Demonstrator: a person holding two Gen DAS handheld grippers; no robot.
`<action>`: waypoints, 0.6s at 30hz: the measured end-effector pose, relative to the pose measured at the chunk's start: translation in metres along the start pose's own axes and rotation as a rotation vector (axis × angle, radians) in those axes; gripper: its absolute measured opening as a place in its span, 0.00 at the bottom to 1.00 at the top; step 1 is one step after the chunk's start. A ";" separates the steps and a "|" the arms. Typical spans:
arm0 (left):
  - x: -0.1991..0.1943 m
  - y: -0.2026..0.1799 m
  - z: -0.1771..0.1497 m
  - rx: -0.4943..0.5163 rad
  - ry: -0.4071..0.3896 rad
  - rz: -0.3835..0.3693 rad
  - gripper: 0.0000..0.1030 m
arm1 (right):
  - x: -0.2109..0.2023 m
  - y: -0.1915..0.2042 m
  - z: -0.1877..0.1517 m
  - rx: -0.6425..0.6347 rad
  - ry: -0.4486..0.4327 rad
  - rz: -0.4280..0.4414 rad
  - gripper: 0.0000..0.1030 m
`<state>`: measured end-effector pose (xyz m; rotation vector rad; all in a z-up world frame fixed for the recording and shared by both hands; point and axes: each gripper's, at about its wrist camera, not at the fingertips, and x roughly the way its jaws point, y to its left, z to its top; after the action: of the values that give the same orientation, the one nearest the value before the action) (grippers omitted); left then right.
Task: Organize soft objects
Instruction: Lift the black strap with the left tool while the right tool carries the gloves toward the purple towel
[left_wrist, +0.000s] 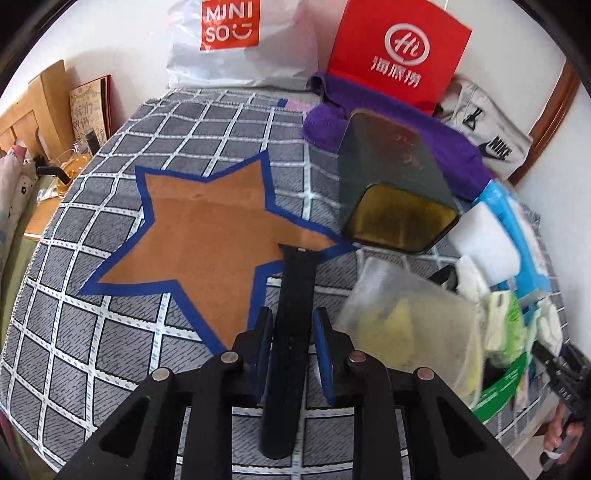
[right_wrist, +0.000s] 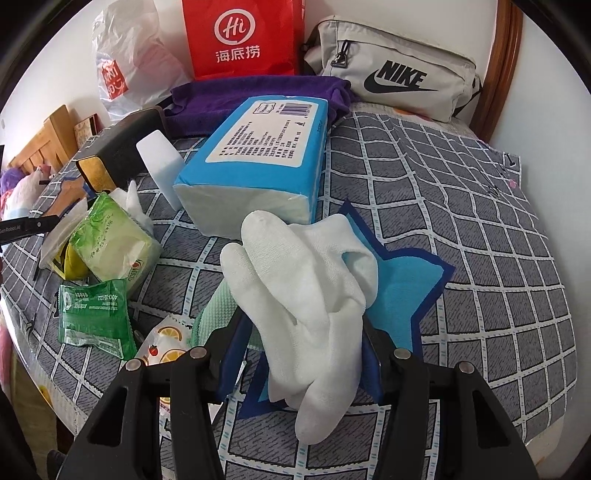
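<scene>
At frame centre: white knit glove (right_wrist: 306, 317), limp and crumpled, clamped in right gripper (right_wrist: 303, 354) over blue star patch (right_wrist: 402, 291).
Only in left wrist view: left gripper (left_wrist: 291, 332) pinching black strap (left_wrist: 291, 321) beside orange star patch (left_wrist: 207, 236).

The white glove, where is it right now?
In the right wrist view, the white glove hangs clamped in the right gripper, above the blue star, just before the tissue pack.

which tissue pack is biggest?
The blue pack, behind the white glove in the right gripper. The two green packs to its left are far smaller.
</scene>
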<state>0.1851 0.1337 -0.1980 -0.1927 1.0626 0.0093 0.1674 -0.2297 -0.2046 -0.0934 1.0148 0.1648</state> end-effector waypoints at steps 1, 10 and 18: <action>0.001 0.000 -0.001 0.008 0.000 0.009 0.21 | 0.000 0.000 0.000 0.001 0.002 0.000 0.52; 0.002 -0.013 -0.008 0.076 -0.029 0.087 0.33 | 0.010 -0.005 0.004 0.044 0.010 0.029 0.52; -0.001 -0.005 0.001 0.036 -0.019 0.062 0.19 | 0.007 0.002 0.006 0.001 -0.033 0.072 0.14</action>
<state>0.1863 0.1287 -0.1954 -0.1271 1.0490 0.0477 0.1754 -0.2257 -0.2069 -0.0528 0.9855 0.2305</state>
